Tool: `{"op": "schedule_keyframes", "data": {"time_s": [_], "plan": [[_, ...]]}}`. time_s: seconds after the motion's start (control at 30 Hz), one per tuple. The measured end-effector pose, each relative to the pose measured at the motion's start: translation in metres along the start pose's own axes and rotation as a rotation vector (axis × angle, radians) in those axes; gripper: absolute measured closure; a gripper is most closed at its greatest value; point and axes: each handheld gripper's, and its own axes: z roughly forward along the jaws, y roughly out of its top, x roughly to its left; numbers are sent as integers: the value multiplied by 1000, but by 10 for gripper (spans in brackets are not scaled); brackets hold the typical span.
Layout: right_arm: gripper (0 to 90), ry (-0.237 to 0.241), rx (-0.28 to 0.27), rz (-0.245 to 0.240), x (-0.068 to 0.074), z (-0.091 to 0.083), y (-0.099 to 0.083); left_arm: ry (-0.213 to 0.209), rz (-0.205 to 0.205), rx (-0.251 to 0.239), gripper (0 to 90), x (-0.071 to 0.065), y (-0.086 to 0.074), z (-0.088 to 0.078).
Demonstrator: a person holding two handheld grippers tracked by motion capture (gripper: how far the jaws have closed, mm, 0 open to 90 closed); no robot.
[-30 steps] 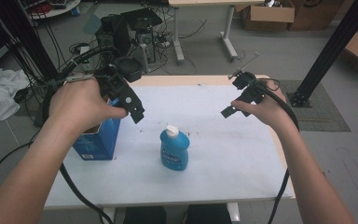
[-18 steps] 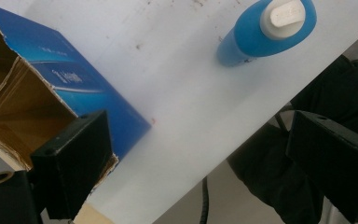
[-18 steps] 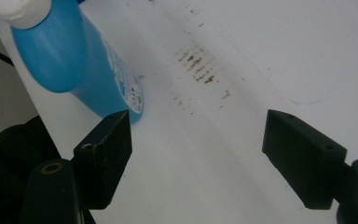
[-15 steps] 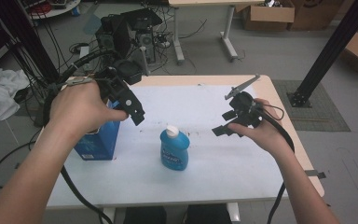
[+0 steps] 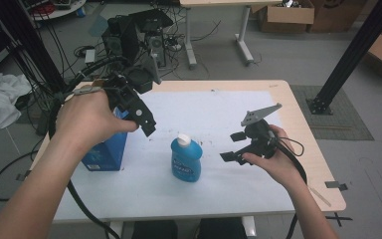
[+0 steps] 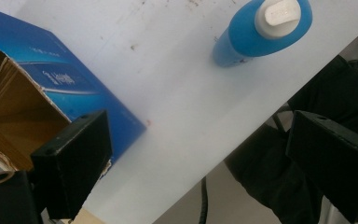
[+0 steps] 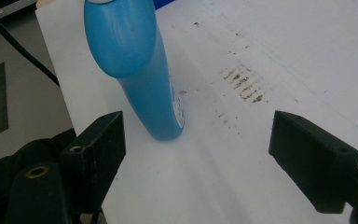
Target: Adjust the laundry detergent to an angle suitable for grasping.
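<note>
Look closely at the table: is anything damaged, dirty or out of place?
Two things stand out. The blue box has a torn, ragged open top with bare brown card showing. The white table cover carries brown smudges to one side of the upright blue bottle. Nothing has spilled or tipped.

A bottle [image 5: 186, 159] stands upright at centre frame on the table [image 5: 219, 199], a box [image 5: 104, 152] to its left. The left gripper [image 5: 146, 124] hovers above the box; the right gripper [image 5: 231, 147] sits right of the bottle.
</note>
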Motion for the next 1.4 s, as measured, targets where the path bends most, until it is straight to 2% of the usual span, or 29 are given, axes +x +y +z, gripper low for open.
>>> {"op": "schedule_keyframes", "data": {"time_s": [0.23, 0.4, 0.57, 0.87, 1.0, 1.17, 1.4], "plan": [[156, 43, -61, -7, 7, 12, -16, -3, -5, 1, 77, 0, -2, 2], [155, 49, -81, -6, 11, 20, -22, -2, -3, 1, 77, -1, -2, 3], [158, 56, -153, -13, 16, 33, -31, -5, -3, 6, 77, -1, -2, 5], [156, 52, -213, -35, 25, 54, -39, -8, -9, 6, 77, 0, -3, 9], [155, 58, -240, -26, 25, 61, -42, -11, -6, 8, 77, 0, -3, 11], [152, 70, -264, -13, 26, 78, -49, -12, -8, 7, 78, 1, -3, 10], [152, 80, -297, -5, 28, 93, -49, -11, -12, 5, 77, 1, -4, 12]]}}
